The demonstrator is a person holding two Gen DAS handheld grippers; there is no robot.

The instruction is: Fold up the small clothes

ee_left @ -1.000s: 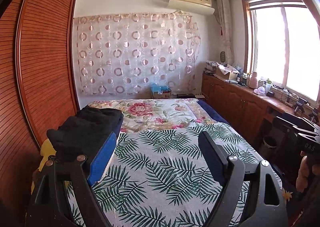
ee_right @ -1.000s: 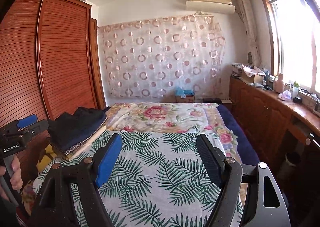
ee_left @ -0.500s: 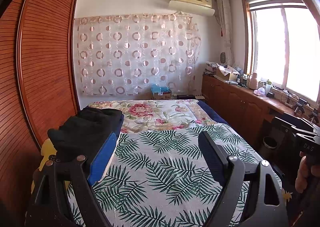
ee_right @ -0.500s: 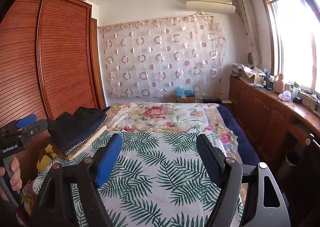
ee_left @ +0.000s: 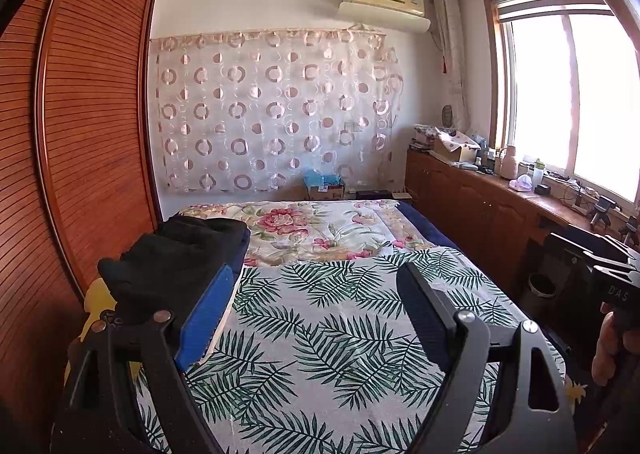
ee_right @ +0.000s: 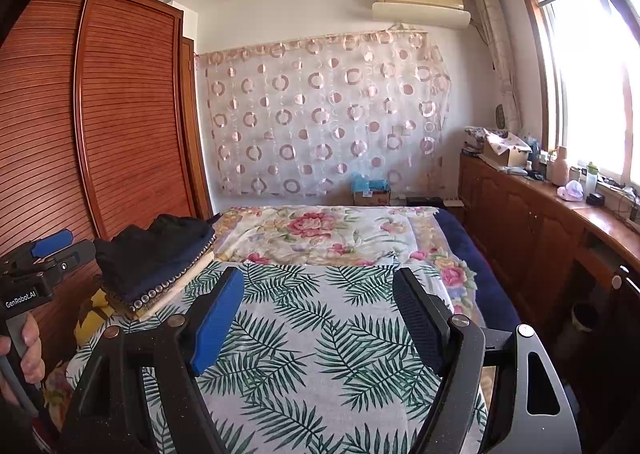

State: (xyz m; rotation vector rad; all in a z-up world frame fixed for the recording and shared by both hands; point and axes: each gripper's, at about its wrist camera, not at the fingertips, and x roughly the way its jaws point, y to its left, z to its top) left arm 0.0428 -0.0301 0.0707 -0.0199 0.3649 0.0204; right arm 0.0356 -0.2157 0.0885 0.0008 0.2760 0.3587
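A stack of folded dark clothes (ee_left: 176, 254) lies at the left edge of the bed; in the right wrist view (ee_right: 156, 254) it rests on lighter folded pieces. My left gripper (ee_left: 316, 314) is open and empty, held above the palm-leaf sheet (ee_left: 340, 334), just right of the stack. My right gripper (ee_right: 320, 318) is open and empty, above the same sheet (ee_right: 320, 354), further right of the stack. The left gripper's body (ee_right: 28, 278) shows at the left edge of the right wrist view.
A wooden slatted wardrobe (ee_left: 72, 158) stands close along the bed's left side. A floral quilt (ee_left: 304, 230) covers the far half. A wooden cabinet counter (ee_right: 560, 222) with bottles and boxes runs along the right under the window. A bin (ee_left: 540, 286) sits beside the bed.
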